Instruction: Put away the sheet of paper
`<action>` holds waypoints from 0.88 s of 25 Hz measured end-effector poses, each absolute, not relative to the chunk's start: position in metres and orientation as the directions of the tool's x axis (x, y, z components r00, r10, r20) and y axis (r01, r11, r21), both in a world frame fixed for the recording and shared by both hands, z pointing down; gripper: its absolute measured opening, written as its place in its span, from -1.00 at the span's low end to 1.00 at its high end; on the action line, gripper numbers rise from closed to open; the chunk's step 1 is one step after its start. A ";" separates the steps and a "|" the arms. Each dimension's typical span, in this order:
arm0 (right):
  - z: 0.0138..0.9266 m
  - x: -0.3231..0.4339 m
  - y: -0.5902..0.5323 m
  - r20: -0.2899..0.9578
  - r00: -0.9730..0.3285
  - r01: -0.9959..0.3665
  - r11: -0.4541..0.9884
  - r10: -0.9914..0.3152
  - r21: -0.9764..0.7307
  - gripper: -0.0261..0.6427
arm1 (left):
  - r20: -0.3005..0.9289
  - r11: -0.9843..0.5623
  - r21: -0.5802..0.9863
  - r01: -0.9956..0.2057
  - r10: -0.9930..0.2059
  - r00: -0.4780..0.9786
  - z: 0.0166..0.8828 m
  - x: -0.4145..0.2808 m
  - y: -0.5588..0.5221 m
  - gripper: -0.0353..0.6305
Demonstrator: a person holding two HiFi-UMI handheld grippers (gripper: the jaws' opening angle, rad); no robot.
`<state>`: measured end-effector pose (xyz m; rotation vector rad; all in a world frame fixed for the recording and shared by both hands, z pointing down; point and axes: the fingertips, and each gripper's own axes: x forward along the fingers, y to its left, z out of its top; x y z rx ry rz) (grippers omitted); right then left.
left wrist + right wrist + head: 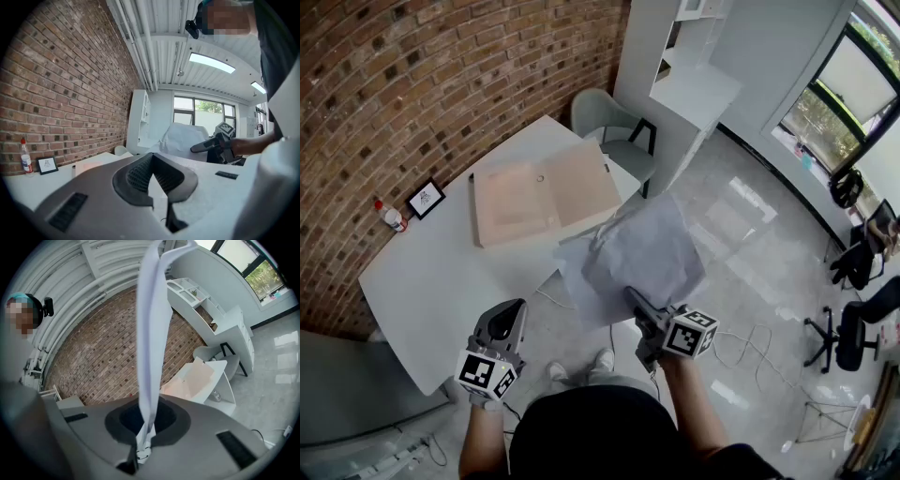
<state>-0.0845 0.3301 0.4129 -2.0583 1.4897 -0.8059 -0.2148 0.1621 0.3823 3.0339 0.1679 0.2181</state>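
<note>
A large, creased white sheet of paper (639, 251) hangs in the air off the table's near right corner, and my right gripper (632, 294) is shut on its lower edge. In the right gripper view the sheet of paper (152, 333) rises edge-on from between the jaws of the right gripper (144, 439). An open beige folder (544, 192) lies flat on the white table (441, 272). My left gripper (512, 307) hovers low at the table's front edge, its jaws together with nothing between them. The left gripper view shows the sheet (182, 138) and the right gripper (202, 146) holding it.
A small bottle (391, 216) and a framed picture (425, 198) stand on the table by the brick wall. A grey chair (611, 124) is tucked in at the far end, next to white shelving (694, 89). Cables (741, 347) lie on the glossy floor; office chairs (853, 319) are at the right.
</note>
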 end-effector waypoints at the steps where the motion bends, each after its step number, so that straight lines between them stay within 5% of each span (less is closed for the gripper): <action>1: 0.414 -0.081 0.333 0.184 0.233 -0.678 -0.295 -0.955 -0.674 -0.89 | 0.137 -0.990 0.100 0.102 0.115 0.984 0.382 -0.211 0.165 -0.89; 22: 0.441 0.026 0.341 0.193 0.121 -0.670 -0.223 -0.974 -0.708 -0.89 | 0.213 -0.993 0.113 -0.020 0.005 0.977 0.410 -0.115 0.192 -0.88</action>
